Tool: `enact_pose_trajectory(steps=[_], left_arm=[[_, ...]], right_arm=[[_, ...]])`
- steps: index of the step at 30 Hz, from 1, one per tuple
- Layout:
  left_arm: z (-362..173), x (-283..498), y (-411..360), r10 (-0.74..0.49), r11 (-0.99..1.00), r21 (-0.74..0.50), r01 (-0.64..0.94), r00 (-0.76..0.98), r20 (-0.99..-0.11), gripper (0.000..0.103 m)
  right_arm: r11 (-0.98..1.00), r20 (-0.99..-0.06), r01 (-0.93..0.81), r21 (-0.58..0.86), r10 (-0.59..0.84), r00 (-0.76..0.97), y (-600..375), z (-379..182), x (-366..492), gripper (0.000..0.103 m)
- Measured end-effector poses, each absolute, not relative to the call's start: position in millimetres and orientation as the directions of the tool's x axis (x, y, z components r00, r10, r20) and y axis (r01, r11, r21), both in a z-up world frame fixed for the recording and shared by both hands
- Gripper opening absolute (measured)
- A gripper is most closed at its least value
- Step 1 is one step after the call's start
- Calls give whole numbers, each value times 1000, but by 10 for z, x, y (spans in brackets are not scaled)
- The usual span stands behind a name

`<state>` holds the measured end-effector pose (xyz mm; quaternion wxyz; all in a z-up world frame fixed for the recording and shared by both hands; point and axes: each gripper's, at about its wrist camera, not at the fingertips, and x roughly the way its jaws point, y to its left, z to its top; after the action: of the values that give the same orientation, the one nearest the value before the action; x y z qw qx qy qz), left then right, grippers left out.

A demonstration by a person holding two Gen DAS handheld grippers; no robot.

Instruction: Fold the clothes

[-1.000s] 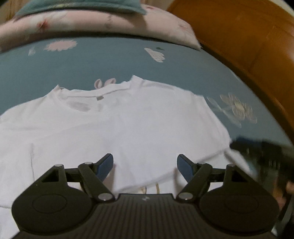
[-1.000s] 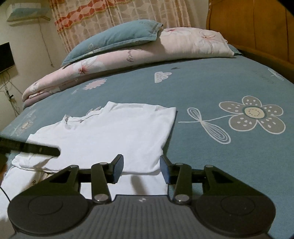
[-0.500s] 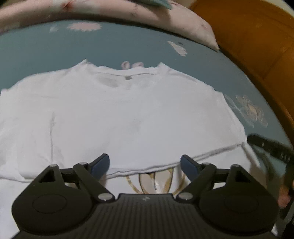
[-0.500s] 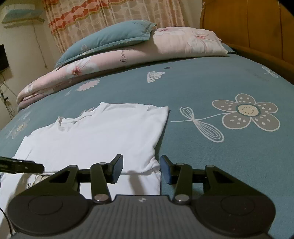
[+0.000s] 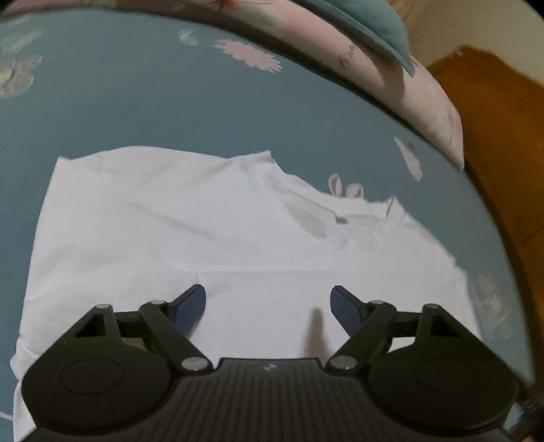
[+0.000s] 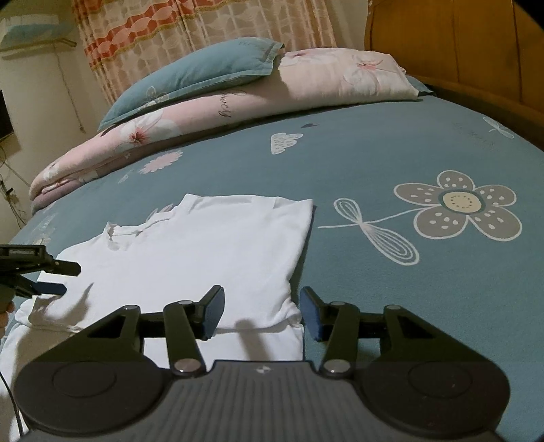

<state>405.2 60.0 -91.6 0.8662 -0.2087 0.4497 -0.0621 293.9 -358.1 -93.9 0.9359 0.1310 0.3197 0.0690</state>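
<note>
Teal bedsheet [image 6: 391, 163] with printed flowers and clouds covers the bed I am working on, and at its far side I see a rolled pink floral quilt [image 6: 238, 102] with a teal pillow [image 6: 200, 71] resting on top of it. Behind them hangs a curtain [image 6: 204, 30] with an orange pattern, and a wooden headboard [image 6: 459, 44] stands at the right. A white T-shirt [image 6: 204, 251] lies flat on the sheet, its collar [image 5: 316, 210] toward the quilt — one side is already folded over the body, which gives a straight edge on the right in my right wrist view. My left gripper [image 5: 268, 302] hovers above the lower part of the shirt with its blue-padded fingers [image 5: 190, 302] spread wide and holding nothing. My right gripper [image 6: 261, 309] is low over the right lower corner of the folded part, fingers also apart and empty — the cloth edge shows between them. In the right wrist view the left gripper comes in from the left edge, just above the shirt's left side, and its shadow falls on the cloth.
</note>
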Motion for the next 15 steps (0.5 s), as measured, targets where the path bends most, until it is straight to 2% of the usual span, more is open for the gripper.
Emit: enact_pose_trajectory(steps=[3,15], left_arm=[[-790,4107,679,-257,914,-394,-94,617,-744,80],[-997,4605,760,-188,924,-350,-155,613,-767,80]], right_arm=[[953,-575,-40,300,214,789,-3593,-932,2946,54],[952,-581,-25,306,208,787,-3601,-954,2964,54]])
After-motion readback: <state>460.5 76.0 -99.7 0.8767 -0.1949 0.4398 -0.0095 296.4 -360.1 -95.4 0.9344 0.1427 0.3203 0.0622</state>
